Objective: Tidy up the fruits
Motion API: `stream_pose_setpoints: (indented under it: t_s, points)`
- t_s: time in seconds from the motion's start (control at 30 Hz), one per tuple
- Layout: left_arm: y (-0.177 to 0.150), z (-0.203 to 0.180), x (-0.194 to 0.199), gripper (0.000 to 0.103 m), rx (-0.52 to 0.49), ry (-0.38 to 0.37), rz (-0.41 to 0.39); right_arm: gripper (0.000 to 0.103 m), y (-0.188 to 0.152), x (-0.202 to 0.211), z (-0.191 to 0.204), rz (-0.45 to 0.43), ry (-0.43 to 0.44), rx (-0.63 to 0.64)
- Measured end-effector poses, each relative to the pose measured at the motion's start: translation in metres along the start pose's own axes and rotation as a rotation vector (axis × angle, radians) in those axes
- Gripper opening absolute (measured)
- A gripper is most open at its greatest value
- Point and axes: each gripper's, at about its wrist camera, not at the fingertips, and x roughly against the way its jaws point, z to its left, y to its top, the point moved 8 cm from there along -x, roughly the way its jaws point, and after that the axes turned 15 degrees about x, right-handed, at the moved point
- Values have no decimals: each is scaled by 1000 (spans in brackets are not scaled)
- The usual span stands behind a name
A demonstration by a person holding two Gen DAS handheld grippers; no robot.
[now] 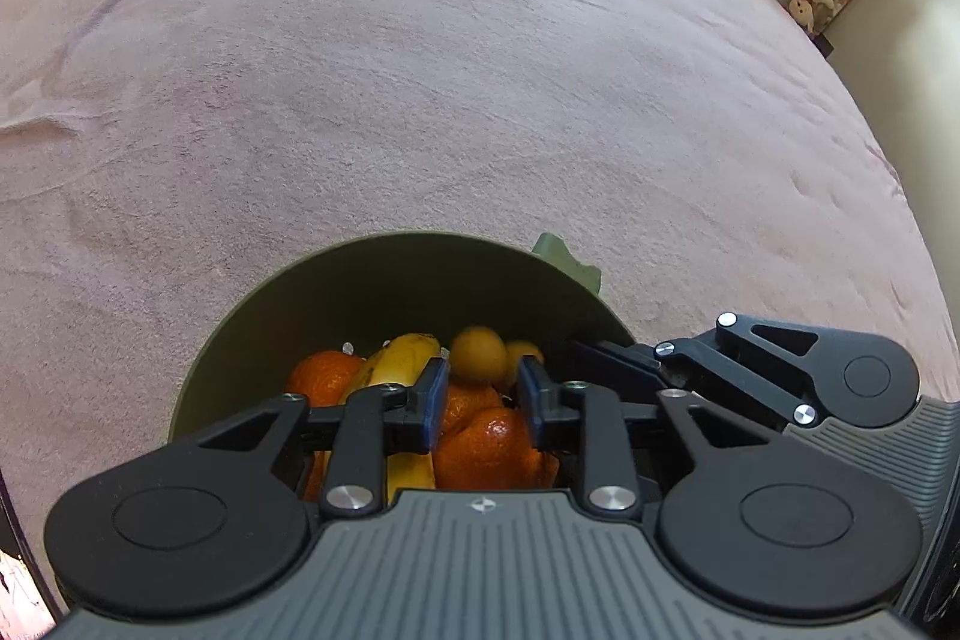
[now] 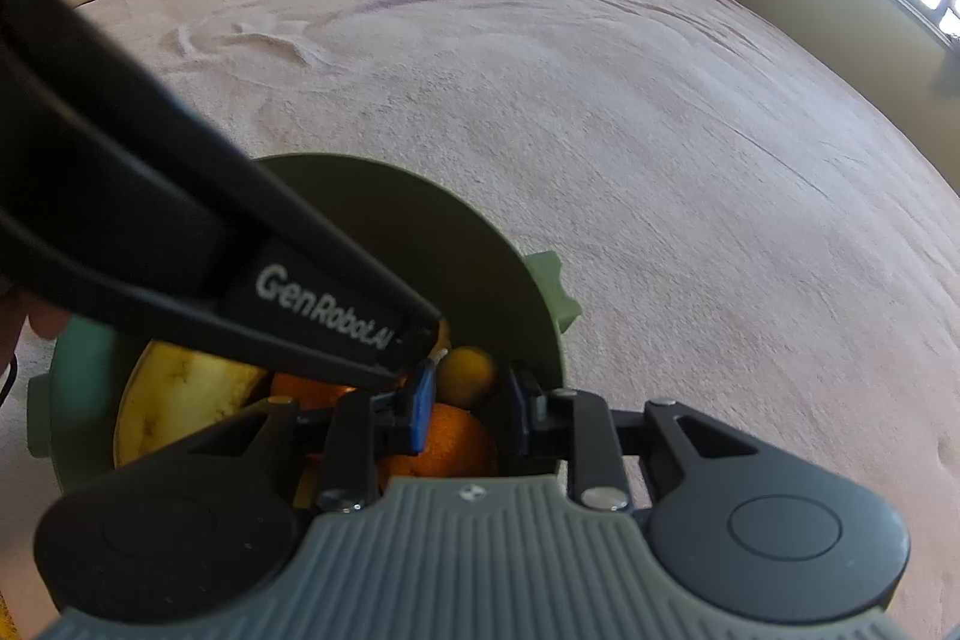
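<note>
Left wrist view: the green pot (image 1: 420,280) is seen at 6 o'clock on the pink bedspread (image 1: 420,70), filled with oranges (image 1: 492,448) and a banana (image 1: 396,358). The left gripper (image 1: 483,400) is held over the fruit, jaws partly apart, nothing pressed between the pads; a small yellow-orange fruit (image 1: 478,353) is seen just beyond them.

Right wrist view: the right gripper (image 2: 468,409) is poised over the same pot (image 2: 456,232), its gap narrow, nothing gripped. The left gripper's body is noted at 9 o'clock.
</note>
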Motion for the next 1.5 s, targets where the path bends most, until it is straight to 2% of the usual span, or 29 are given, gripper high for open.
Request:
stream_pose_setpoints:
  t_s: [0.03,0.1,0.4,0.47,0.53,0.73,0.97,1.13,1.17,1.37,1.5]
  points:
    - [0,-1,1,45,6,-9,-2,27,1,1,0,-1,2,-1]
    - [1,-4,4,51,2,-16,-11,29,2,3,0,-2,1,-2]
    - [0,-15,22,51,-35,-51,-46,37,10,25,0,-23,-35,-11]
    - [1,-19,29,51,-41,-70,-69,45,10,35,-1,-32,-53,-21]
    - [1,-23,38,53,-51,-87,-93,48,10,46,-2,-44,-69,-37]
    - [-4,-35,71,59,-132,-76,-198,67,6,86,-4,-83,-129,-115]
    - [-22,-50,105,65,-215,-52,-302,81,-14,130,-5,-139,-179,-254]
    - [-40,-62,129,85,-296,-47,-417,92,-30,166,-3,-188,-225,-335]
    - [-44,-65,133,86,-313,-49,-437,95,-32,173,-5,-193,-239,-345]
    - [-67,-78,151,89,-374,-53,-544,99,-61,206,-2,-192,-314,-419]
    - [-83,-80,152,89,-392,-38,-569,99,-81,222,2,-183,-358,-471]
